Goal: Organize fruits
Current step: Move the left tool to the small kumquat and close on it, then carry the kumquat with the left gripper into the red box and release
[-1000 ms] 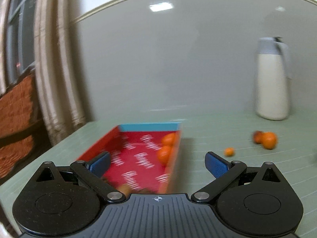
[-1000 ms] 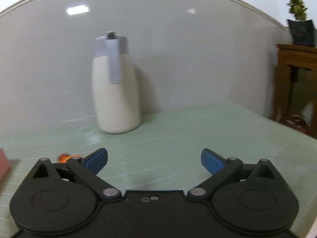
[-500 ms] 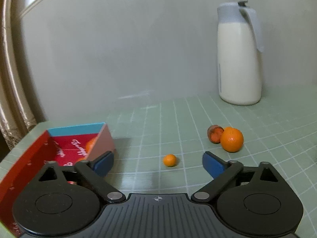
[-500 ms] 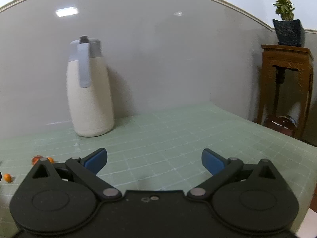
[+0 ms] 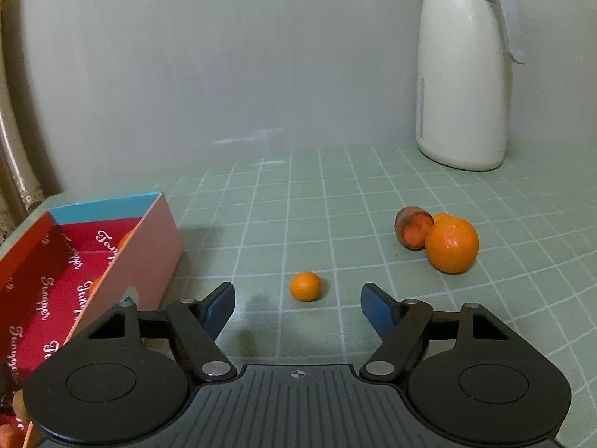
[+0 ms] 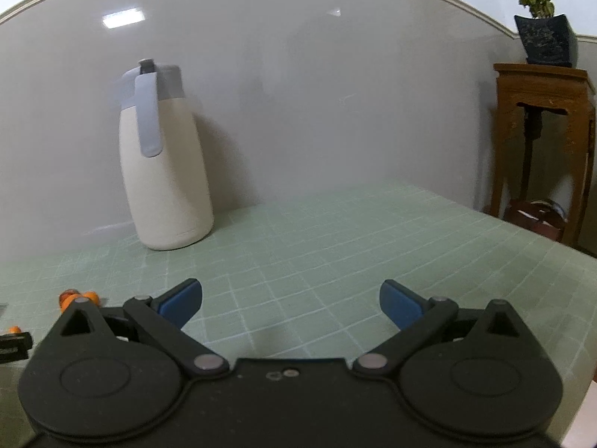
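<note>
In the left wrist view a small orange kumquat (image 5: 305, 286) lies on the green grid mat, just ahead of my open, empty left gripper (image 5: 297, 304) and between its blue fingertips. A large orange (image 5: 452, 244) and a reddish-brown fruit (image 5: 411, 227) touch each other to the right. A red box (image 5: 74, 261) with orange fruits inside stands at the left. My right gripper (image 6: 291, 302) is open and empty over bare mat; the fruits (image 6: 78, 297) show small at its far left.
A cream thermos jug (image 5: 462, 71) with a grey lid stands at the back by the grey wall; it also shows in the right wrist view (image 6: 164, 164). A wooden stand (image 6: 541, 142) with a potted plant (image 6: 541, 18) is beyond the table's right edge.
My left gripper has swung right from over the red box to the loose fruits and come closer to the small kumquat. My right gripper has turned slightly; the jug shifted in its view.
</note>
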`<control>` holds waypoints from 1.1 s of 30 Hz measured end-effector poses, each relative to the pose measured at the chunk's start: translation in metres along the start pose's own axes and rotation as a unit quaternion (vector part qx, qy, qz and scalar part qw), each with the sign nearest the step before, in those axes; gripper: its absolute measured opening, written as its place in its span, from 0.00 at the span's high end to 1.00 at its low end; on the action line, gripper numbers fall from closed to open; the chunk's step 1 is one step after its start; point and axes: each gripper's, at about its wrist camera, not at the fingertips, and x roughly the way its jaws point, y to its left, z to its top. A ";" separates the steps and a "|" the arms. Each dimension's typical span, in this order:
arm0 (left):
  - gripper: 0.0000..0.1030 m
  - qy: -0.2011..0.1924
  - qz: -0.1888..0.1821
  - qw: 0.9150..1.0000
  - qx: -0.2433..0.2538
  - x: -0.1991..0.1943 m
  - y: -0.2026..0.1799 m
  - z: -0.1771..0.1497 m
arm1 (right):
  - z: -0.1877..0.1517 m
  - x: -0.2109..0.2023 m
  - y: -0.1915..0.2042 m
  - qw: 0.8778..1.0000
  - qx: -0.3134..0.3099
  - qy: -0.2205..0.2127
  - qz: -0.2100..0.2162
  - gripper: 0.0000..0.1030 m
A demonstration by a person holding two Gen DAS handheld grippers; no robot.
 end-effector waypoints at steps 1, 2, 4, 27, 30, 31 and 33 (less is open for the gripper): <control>0.29 0.001 -0.001 1.000 0.000 0.001 0.000 0.000 | 0.000 0.000 0.002 1.000 -0.001 0.001 0.003 0.01; 0.30 0.004 -0.005 1.000 -0.002 0.003 0.000 0.001 | 0.000 0.000 0.003 1.000 -0.003 0.001 0.006 0.01; 0.34 0.009 -0.014 1.000 -0.005 0.005 0.001 0.000 | 0.000 -0.001 0.006 1.000 -0.006 0.002 0.010 0.01; 0.81 0.004 -0.035 0.999 -0.022 0.016 0.006 0.005 | 0.004 0.000 0.001 0.999 0.007 0.016 0.034 0.01; 0.81 0.004 -0.034 0.999 -0.023 0.016 0.006 0.004 | 0.004 0.000 0.000 0.999 0.009 0.015 0.032 0.01; 0.81 0.003 -0.034 0.999 -0.023 0.015 0.006 0.004 | 0.003 0.000 0.000 0.999 0.011 0.015 0.032 0.01; 0.81 -0.003 -0.032 0.999 -0.021 0.014 0.005 0.004 | 0.003 0.000 0.000 0.999 0.013 0.015 0.032 0.01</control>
